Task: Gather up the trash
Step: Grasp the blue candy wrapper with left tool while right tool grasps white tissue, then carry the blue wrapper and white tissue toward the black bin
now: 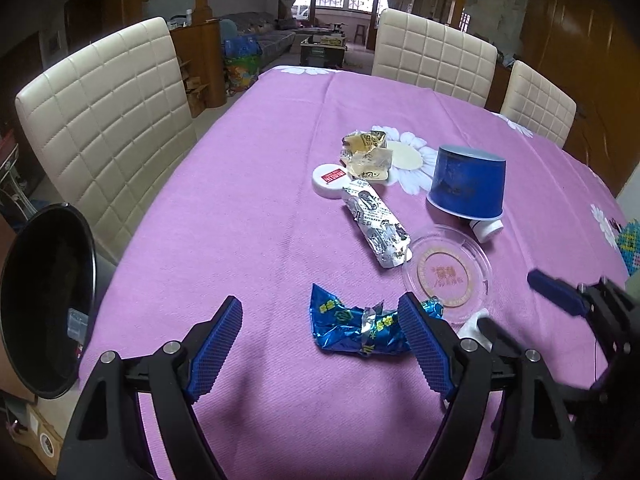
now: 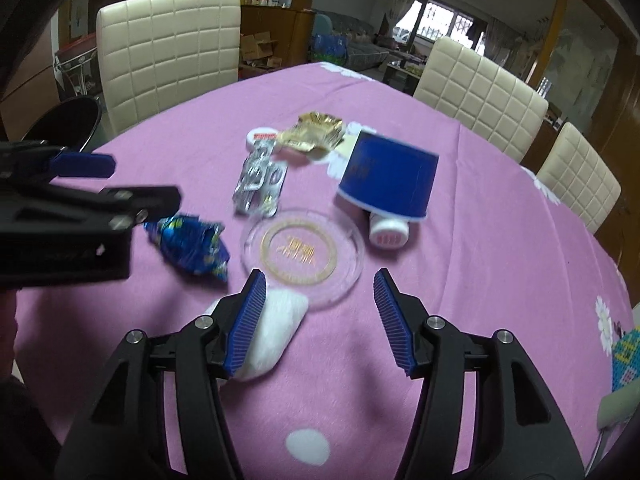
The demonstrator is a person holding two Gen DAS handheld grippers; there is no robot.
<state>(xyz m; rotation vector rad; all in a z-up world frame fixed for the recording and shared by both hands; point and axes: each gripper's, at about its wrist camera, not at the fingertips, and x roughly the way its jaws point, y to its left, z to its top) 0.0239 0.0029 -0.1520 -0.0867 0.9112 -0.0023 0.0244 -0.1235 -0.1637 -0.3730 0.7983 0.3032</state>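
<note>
A crumpled blue foil wrapper (image 1: 360,328) lies on the purple tablecloth (image 1: 248,216) between the fingers of my left gripper (image 1: 322,340), close to the right-hand pad. The jaws are open and do not press on it. My right gripper (image 2: 320,316) is open over the cloth. A white tissue wad (image 2: 280,328) lies against its left pad, and the other pad stands apart from it. Beyond lie a clear plastic lid (image 2: 304,252), a silver wrapper (image 1: 376,224), a yellow wrapper (image 1: 366,154), a white cap (image 1: 329,180), a tipped blue cup (image 1: 468,184) and a small white bottle (image 1: 486,230).
A black trash bin (image 1: 44,300) stands off the table's left edge, beside a cream chair (image 1: 108,128). More cream chairs (image 1: 432,56) line the far side. The right gripper (image 1: 506,300) enters the left wrist view at the right; the left gripper (image 2: 140,182) shows at the left of the right wrist view.
</note>
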